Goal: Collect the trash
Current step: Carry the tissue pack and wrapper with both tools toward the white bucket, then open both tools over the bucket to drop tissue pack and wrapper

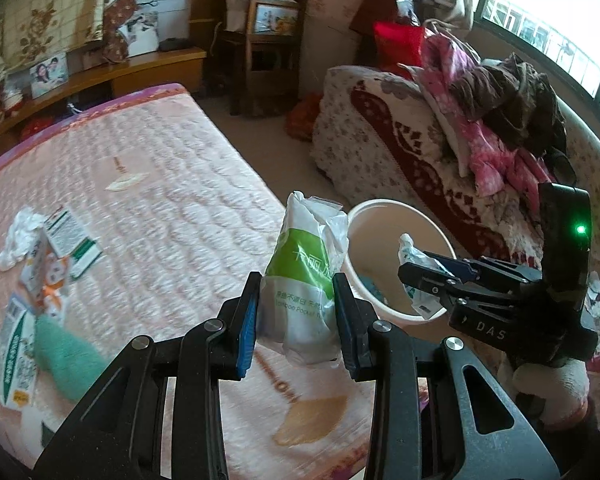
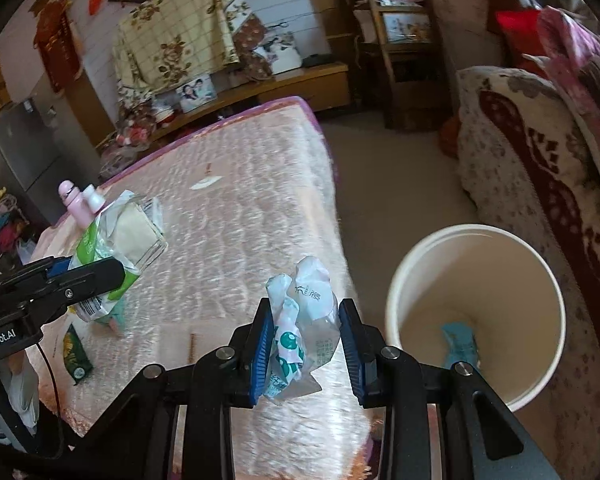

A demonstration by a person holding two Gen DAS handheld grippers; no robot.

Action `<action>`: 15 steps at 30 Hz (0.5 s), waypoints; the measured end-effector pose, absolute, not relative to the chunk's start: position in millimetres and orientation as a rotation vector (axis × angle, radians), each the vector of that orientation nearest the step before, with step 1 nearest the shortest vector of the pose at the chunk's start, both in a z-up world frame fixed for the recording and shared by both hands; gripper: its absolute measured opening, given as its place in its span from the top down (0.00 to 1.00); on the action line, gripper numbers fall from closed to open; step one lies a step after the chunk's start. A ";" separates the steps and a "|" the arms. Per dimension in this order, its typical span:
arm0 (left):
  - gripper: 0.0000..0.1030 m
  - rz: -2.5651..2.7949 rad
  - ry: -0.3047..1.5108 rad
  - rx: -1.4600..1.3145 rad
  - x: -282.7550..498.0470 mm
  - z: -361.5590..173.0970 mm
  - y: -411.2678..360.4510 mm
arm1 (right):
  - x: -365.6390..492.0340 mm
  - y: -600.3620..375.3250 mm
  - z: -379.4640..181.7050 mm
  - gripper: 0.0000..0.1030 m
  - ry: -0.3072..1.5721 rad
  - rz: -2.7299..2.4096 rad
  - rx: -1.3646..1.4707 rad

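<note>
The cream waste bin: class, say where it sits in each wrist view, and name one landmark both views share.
Left wrist view: the cream waste bin is right of centre, beyond the left claw, partly behind the right claw.
Right wrist view: the bin is at lower right, on the floor beside the mattress.
Shared landmark: the pink quilted mattress.

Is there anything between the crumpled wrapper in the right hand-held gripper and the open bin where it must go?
Nothing visible blocks it. The right hand-held gripper holds the crumpled wrapper just left of the bin, whose mouth is open; only a blue scrap lies inside.
</note>
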State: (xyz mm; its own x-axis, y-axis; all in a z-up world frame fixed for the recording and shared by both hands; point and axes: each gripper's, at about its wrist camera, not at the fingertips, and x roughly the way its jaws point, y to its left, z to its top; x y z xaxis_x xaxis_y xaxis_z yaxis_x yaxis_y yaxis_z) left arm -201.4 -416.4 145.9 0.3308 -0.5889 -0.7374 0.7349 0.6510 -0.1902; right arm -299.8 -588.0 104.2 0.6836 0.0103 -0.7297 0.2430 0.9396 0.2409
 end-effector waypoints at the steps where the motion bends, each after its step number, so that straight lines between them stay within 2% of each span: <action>1: 0.69 -0.878 0.878 0.194 -202.5 144.8 -421.4 | -302.8 -591.8 102.8 0.70 0.813 -0.139 0.337; 15: 0.69 -0.949 0.962 0.198 -204.6 121.0 -493.1 | -325.4 -652.7 86.5 0.70 0.829 -0.249 0.402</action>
